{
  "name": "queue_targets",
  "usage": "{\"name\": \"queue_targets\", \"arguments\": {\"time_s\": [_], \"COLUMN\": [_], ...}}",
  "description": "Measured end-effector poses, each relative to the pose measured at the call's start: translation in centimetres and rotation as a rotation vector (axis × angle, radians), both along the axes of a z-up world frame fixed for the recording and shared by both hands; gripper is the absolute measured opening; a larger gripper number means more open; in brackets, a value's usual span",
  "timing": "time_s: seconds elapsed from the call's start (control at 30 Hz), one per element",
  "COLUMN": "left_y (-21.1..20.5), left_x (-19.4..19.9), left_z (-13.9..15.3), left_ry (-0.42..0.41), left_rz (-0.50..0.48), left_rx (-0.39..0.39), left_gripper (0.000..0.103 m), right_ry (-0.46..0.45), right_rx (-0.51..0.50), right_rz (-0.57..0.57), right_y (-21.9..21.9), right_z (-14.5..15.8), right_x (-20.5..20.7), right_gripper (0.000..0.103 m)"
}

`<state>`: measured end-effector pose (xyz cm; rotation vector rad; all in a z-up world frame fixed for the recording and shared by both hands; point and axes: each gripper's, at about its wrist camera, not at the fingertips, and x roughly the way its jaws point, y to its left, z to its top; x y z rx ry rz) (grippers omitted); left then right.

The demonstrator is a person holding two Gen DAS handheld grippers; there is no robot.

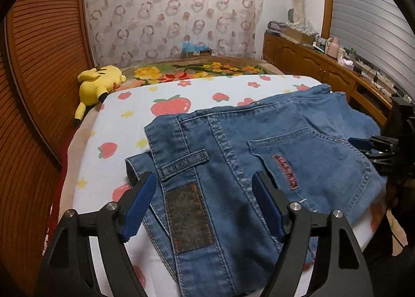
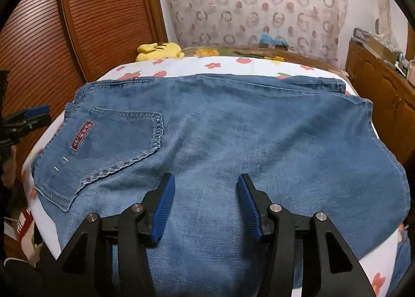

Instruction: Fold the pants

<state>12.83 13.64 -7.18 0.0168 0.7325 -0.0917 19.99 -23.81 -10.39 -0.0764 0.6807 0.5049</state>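
Since both our grippers, left [image 1: 205,193] and right [image 2: 206,194], hang spread with nothing pinched, we'd grab the jeans [image 2: 233,141] lying on the bed [image 1: 181,94] by matching edges, waistband side first, keeping it square.

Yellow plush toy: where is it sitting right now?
The yellow plush toy lies at the far left edge of the bed, beside the wooden slatted door, beyond the jeans; the right wrist view shows it far left too.
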Motion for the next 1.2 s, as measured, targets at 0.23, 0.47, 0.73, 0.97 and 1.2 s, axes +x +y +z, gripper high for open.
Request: {"name": "queue_targets", "arguments": {"time_s": [0.23, 0.47, 0.73, 0.97, 1.2], "left_y": [2.1, 3.9, 3.8, 3.1, 2.5], "left_x": [3.3, 7.2, 9.6, 8.5, 3.9], "left_z": [0.0, -1.3, -2.7, -2.6, 1.7], "left_ry": [0.026, 0.077, 0.132, 0.109, -0.01], "left_rz": [0.019, 0.012, 0.022, 0.008, 0.047], "left_rx": [0.018, -0.04, -0.034, -0.047, -0.015], "left_gripper": [0.072, 0.069, 0.065, 0.028, 0.007], "right_ry": [0.004, 0.004, 0.007, 0.006, -0.015], "right_rx": [0.022, 0.035, 0.045, 0.05, 0.063], "right_rz": [-0.005, -0.006, -0.005, -0.004, -0.027], "right_y": [-0.4, -0.6, -0.8, -1.1, -1.8], "right_z": [-0.2, -0.5, -0.6, -0.6, -0.6], "right_x": [0.0, 0.2, 0.2, 0.2, 0.0], "right_gripper": [0.053, 0.053, 0.053, 0.053, 0.053]}}
